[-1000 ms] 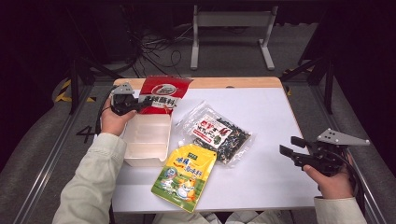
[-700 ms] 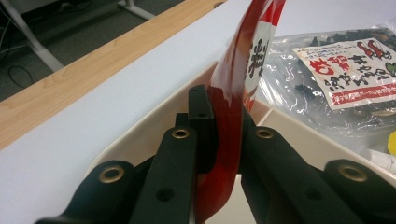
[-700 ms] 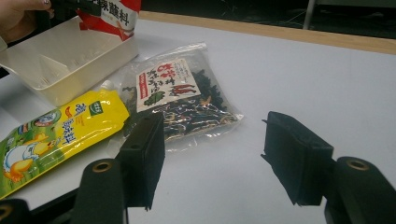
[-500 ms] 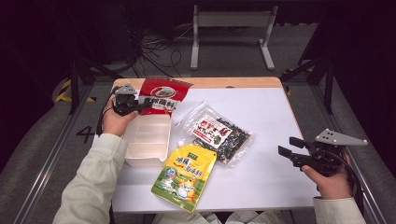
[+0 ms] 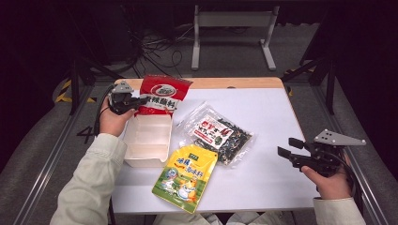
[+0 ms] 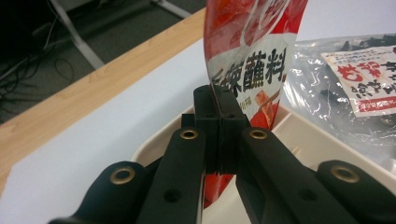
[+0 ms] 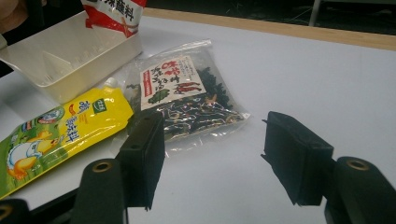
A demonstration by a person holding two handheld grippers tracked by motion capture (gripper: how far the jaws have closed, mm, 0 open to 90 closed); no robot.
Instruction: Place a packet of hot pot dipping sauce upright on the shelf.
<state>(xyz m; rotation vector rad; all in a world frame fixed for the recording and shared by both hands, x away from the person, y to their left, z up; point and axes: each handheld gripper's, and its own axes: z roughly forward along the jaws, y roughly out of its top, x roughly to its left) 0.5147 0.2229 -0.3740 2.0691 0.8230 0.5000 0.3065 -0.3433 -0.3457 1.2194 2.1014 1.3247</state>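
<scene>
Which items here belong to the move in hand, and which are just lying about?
In the job:
red sauce packet, pinched in the shut left claw
white tray, under the packet's lower end

Lying about:
yellow pouch
clear seaweed bag
right claw, open, holding nothing

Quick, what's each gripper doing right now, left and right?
Left gripper: shut on the red sauce packet, just closed on its edge, above the white container.
Right gripper: open, holding nothing, above the table.
</scene>
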